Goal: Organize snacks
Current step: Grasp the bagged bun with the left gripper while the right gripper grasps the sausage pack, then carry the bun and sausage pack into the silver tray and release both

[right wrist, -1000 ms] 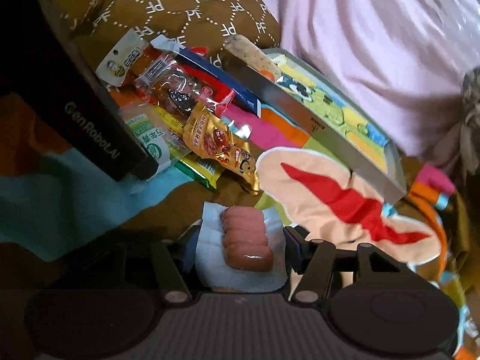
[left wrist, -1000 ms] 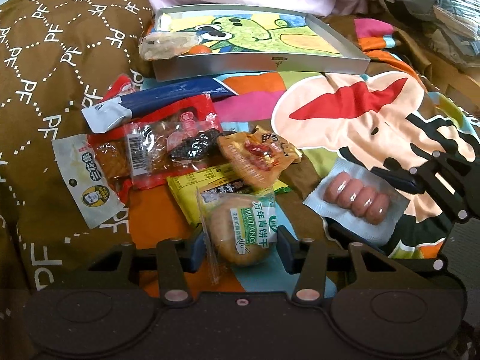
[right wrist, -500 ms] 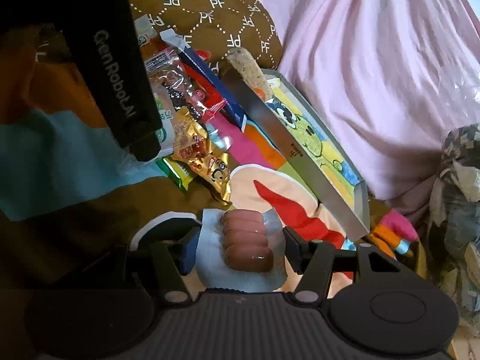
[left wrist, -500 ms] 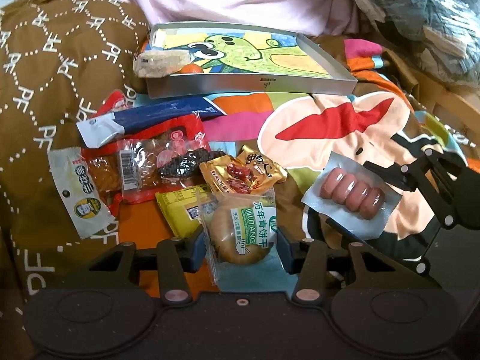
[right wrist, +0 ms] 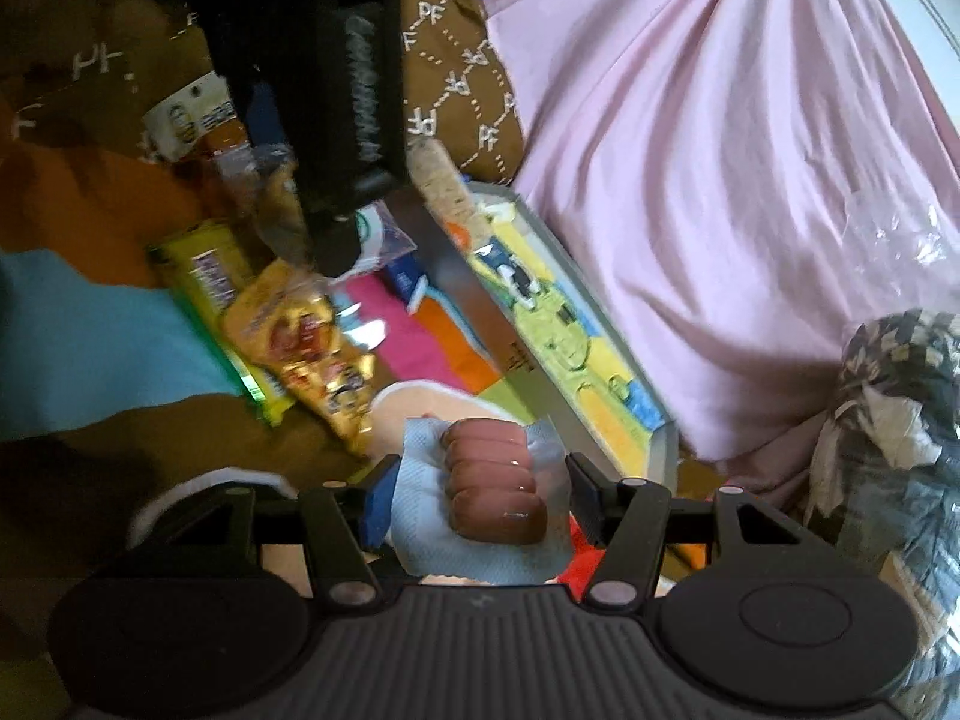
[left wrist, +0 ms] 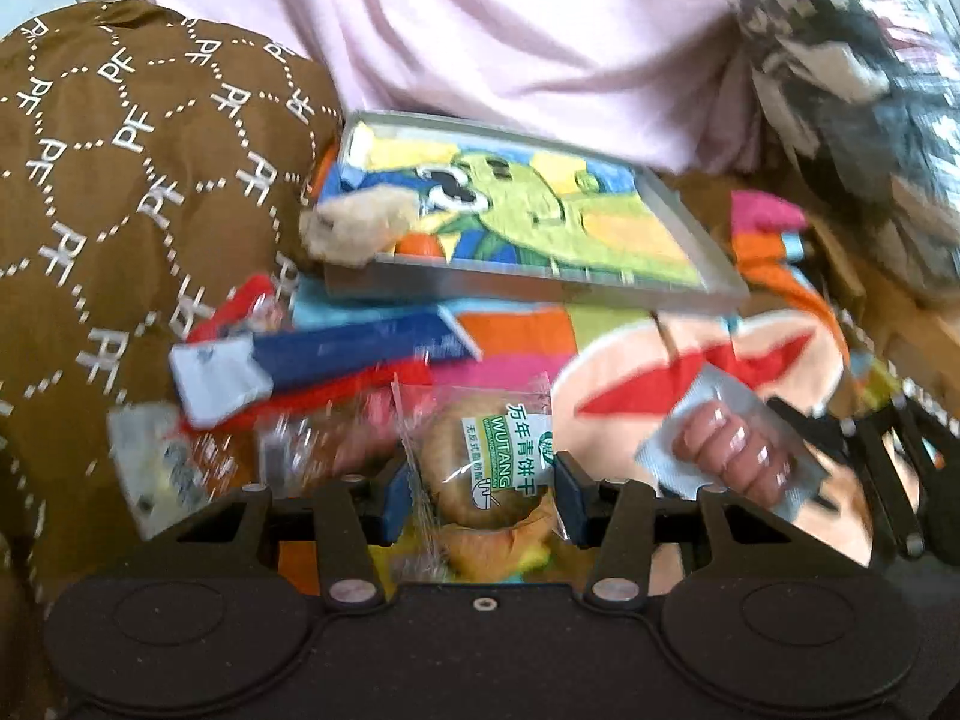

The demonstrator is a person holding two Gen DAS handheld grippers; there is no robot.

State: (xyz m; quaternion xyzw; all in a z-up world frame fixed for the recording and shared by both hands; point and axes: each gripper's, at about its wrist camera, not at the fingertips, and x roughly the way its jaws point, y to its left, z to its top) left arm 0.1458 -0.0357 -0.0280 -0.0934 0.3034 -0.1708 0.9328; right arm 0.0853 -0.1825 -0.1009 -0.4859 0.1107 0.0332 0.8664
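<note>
My left gripper (left wrist: 477, 495) is shut on a round biscuit pack (left wrist: 480, 468) with a green label, held above the snack pile. My right gripper (right wrist: 477, 495) is shut on a sausage pack (right wrist: 492, 489) with a pale blue backing; it also shows in the left wrist view (left wrist: 729, 456). A grey tray (left wrist: 696, 234) with a cartoon picture lies ahead, also in the right wrist view (right wrist: 660, 450). A beige bar (left wrist: 354, 228) rests on its left corner. Loose snacks lie on the blanket: a blue pack (left wrist: 336, 354), a gold pack (right wrist: 306, 342), a yellow pack (right wrist: 204, 282).
A brown patterned cushion (left wrist: 120, 180) is at the left. Pink cloth (left wrist: 510, 30) lies behind the tray. A dark patterned bundle (right wrist: 900, 396) is at the right. The left gripper's black body (right wrist: 336, 90) blocks part of the right wrist view.
Both grippers have lifted with their packs and moved forward toward the tray. The biscuit pack now hangs over the other snacks. The left view is motion-blurred.
</note>
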